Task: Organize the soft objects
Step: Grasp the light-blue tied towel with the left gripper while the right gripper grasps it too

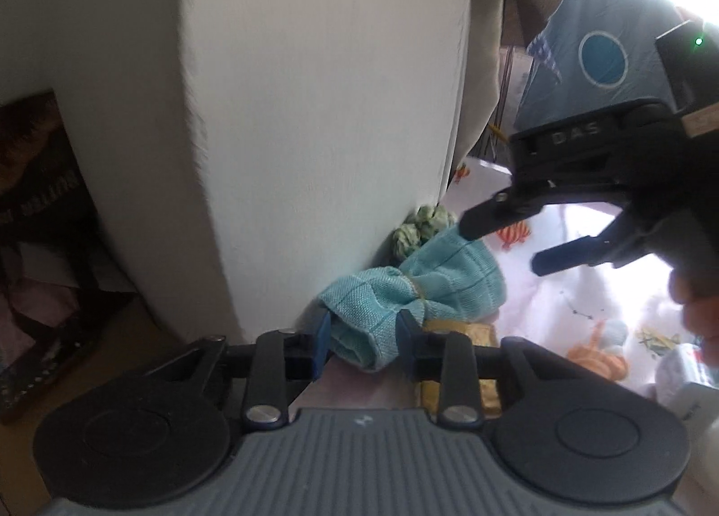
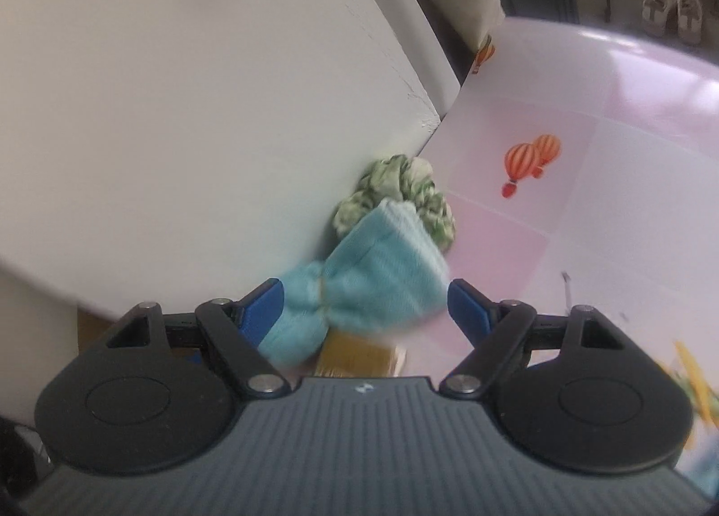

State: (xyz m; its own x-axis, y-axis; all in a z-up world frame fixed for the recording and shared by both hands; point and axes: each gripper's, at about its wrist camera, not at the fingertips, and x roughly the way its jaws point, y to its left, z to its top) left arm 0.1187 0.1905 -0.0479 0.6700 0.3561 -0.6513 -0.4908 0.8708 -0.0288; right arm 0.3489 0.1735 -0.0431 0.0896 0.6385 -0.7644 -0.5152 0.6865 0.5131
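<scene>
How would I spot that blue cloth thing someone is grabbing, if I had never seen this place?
Find the big white wall rising from the pale sheet printed with orange balloons. At its foot lies a light blue woven cloth bundle, cinched in the middle like a bow, with the left gripper pinching one end. The knotted bundle behind it is mottled green, not blue.

You're working in a home: a pink tablecloth (image 2: 629,165) printed with hot-air balloons (image 2: 530,161) covers the table beside a white painted wall (image 1: 314,111), a pair of sneakers (image 2: 672,15) sits on the floor beyond, and a curtain (image 1: 485,44) hangs nearby.
</scene>
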